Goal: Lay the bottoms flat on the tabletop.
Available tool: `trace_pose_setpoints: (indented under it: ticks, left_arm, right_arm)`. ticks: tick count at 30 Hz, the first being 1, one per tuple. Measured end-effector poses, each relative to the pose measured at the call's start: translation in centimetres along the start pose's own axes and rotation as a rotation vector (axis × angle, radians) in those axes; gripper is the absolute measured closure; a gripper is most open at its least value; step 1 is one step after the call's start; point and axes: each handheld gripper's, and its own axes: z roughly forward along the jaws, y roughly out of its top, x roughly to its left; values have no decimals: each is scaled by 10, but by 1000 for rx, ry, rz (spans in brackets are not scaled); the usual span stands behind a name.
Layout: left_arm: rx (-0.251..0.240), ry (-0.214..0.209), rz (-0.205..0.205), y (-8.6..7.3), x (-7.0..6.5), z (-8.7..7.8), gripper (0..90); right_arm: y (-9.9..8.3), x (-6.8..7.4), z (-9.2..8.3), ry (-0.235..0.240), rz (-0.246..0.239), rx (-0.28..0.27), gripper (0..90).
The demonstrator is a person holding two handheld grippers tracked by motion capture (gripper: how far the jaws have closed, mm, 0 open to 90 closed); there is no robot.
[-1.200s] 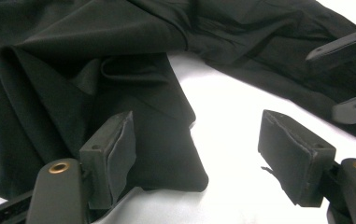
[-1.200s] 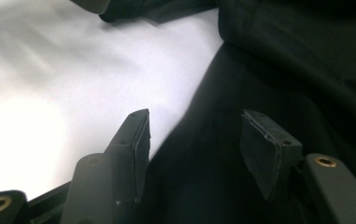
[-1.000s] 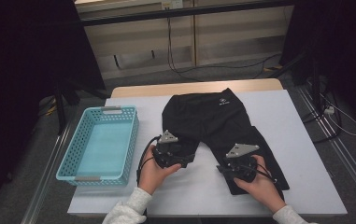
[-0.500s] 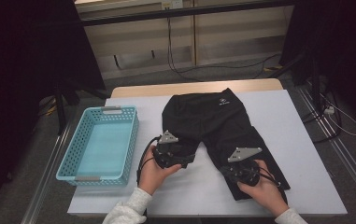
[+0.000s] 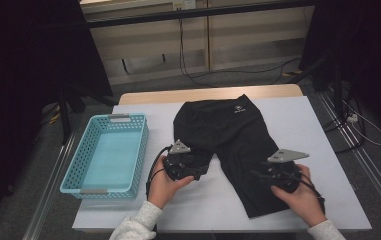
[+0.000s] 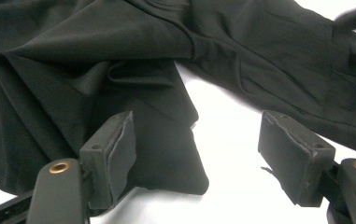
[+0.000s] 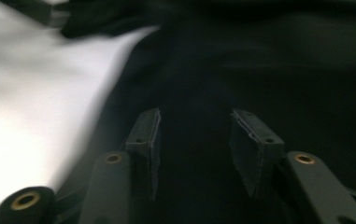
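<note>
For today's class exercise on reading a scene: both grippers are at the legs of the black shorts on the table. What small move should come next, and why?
Probably close the left gripper on the folded hem of the shorts. Its jaws stand wide open, with the crumpled leg edge lying between them on the white table, ungripped. The right gripper hovers open over the other leg, so neither holds cloth yet.

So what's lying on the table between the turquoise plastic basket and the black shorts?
Nothing but bare white table lies between the turquoise plastic basket and the black shorts, seen in the high view; the left tool sits nearer, at the shorts' leg.
</note>
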Motion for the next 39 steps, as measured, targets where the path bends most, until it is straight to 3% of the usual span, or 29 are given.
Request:
trace_pose_setpoints:
  ticks: [4, 6, 8, 10, 12, 14, 15, 17, 19, 33, 35, 37, 39]
  left_arm:
    - [3, 1, 4, 1, 0, 0, 279]
    - [3, 1, 4, 1, 0, 0, 279]
    - [1, 2, 0, 0, 0, 1, 278]
    - [4, 2, -1, 0, 1, 0, 278]
    - [3, 2, -2, 0, 1, 0, 278]
    - [5, 1, -4, -1, 0, 1, 278]
    - [8, -3, 1, -1, -1, 2, 278]
    - [12, -2, 2, -1, -2, 3, 279]
    - [10, -3, 1, -1, -2, 3, 279]
    - [4, -5, 1, -1, -2, 0, 279]
    - [11, -4, 6, -1, -2, 1, 278]
    - [11, -5, 5, -1, -2, 1, 278]
    - [12, -4, 6, -1, -2, 1, 278]
  right_arm:
    - [-10, -39, -10, -117, 100, -8, 522]
    - [-15, -54, -12, -157, 125, -1, 522]
    - [-20, -65, -12, -164, 165, 8, 530]
    - [-23, -70, -9, -157, 172, 30, 546]
    - [-26, -71, -4, -142, 182, 73, 589]
    - [-28, -69, -2, -153, 166, 74, 632]
    - [-27, -68, -2, -152, 164, 85, 682]
    - [-26, -68, -3, -123, 163, 91, 864]
    - [-27, -68, -4, -94, 172, 91, 893]
    - [-43, -69, -26, -50, 247, 101, 876]
    - [-43, -69, -25, -46, 240, 100, 860]
    - [-41, -69, -25, -43, 230, 112, 801]
    - [-38, -69, -24, -72, 222, 103, 668]
